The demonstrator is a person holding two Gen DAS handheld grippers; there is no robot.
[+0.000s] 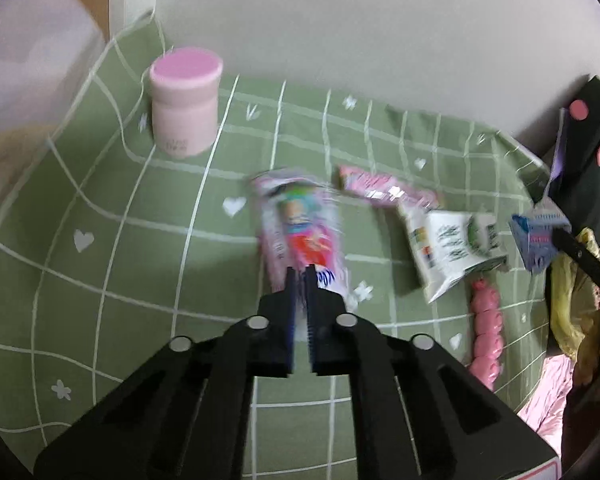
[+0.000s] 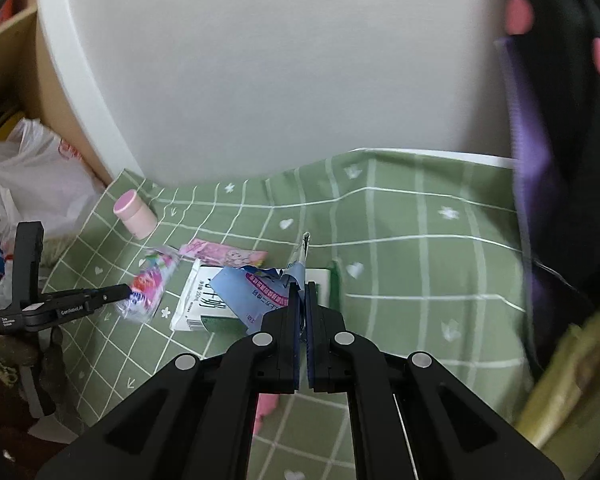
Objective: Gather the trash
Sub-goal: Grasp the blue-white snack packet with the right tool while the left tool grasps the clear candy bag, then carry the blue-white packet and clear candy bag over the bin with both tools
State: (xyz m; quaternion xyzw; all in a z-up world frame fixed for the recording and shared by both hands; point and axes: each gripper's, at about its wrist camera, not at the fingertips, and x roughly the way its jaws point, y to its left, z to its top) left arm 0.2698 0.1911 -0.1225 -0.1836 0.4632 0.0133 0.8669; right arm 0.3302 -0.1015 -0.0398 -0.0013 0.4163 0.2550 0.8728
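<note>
1. The left gripper [image 1: 300,270] has its fingers pinched almost fully together on the near end of a colourful candy wrapper [image 1: 300,224]. The rest of the wrapper stretches away beyond the fingertips, over the green checked tablecloth [image 1: 100,240].

2. The right gripper [image 2: 302,286] is likewise squeezed nearly shut, clamping a blue scrap of packaging [image 2: 256,292]. A twisted tail of the scrap sticks up past the fingertips, and the main flap hangs off to their left.

3. Both grips look thin and near an edge, so the wise course is to keep the squeeze firm and carry each piece smoothly, without jerks that could slide the film out.

4. Just beyond and below the right fingers a white carton [image 2: 196,300] lies flat on the cloth, partly hidden by the blue scrap. A pink wrapper [image 2: 224,254] lies farther out, to the fingers' left.

5. A pink jar [image 1: 186,104] stands upright well beyond the left fingers, off to their left. It looks like no trash and is best left alone.

6. At the right fingers' far right hangs a dark bag with pink spots [image 2: 572,120], which may be where the trash goes. If so, each piece should be released only once it is well inside the opening.

7. A pink bumpy thing [image 1: 486,336] lies to the right of the left fingers; what it is cannot be told.
</note>
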